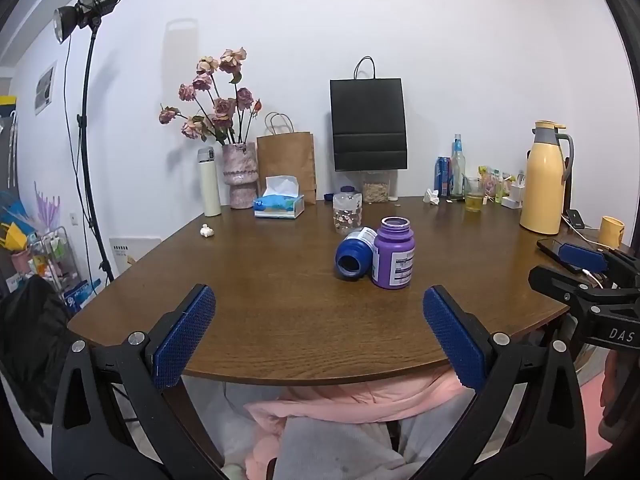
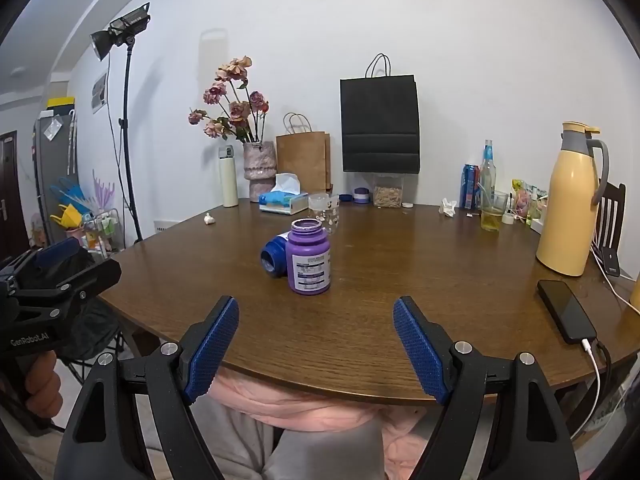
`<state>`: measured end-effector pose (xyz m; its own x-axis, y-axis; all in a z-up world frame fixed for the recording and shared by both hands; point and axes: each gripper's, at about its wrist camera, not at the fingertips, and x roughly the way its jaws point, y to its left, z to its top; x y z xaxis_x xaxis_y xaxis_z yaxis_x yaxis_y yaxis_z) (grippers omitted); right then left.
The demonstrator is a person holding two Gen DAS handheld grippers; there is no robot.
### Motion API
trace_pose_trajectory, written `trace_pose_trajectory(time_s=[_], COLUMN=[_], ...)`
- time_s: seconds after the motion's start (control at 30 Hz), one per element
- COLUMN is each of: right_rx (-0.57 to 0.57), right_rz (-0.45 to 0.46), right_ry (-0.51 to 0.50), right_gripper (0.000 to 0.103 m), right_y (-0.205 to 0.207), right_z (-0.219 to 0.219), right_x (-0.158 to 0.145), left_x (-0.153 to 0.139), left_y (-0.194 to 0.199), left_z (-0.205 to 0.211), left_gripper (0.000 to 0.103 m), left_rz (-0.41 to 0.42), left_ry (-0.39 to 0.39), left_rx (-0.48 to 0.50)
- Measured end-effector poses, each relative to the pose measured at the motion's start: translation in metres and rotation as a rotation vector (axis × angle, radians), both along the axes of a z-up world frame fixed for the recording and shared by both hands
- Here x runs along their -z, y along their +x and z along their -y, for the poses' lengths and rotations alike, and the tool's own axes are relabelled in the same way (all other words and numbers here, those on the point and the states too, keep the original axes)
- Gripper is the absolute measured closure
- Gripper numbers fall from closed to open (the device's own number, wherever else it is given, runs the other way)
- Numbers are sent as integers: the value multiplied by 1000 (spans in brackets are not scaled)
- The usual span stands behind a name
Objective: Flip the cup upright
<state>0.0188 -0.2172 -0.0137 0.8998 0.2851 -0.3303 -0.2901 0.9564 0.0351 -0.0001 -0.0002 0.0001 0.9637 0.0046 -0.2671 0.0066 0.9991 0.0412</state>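
The blue bottle point(image 1: 354, 255) lies on its side on the wooden table point(image 1: 256, 280), touching the upright purple bottle point(image 1: 393, 254), with its open mouth turned toward us. Our left gripper point(image 1: 319, 334) and right gripper point(image 2: 316, 344) both hover near the table edge with fingers wide apart, holding nothing. We should grasp the blue body from the free side, so the purple one is not knocked over.

Wooden table point(image 1: 280, 320): purple bottle point(image 1: 393, 254) upright, blue bottle point(image 1: 354, 258) toppled.
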Motion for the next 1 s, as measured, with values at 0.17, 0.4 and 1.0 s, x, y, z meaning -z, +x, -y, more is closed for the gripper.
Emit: trace_pose_trajectory(time_s=[0.17, 0.4, 1.0], right_rx=[-1, -1, -2], right_rz=[7, 4, 1], right_ry=[8, -1, -3], right_gripper=[19, 19, 19], right_y=[0, -1, 0], right_z=[1, 0, -2], right_x=[0, 0, 2], left_x=[0, 0, 3], left_y=[0, 0, -1], left_z=[0, 0, -1], left_gripper=[0, 0, 0], left_rz=[-9, -9, -14], left_ry=[-6, -4, -6], left_rx=[1, -1, 0])
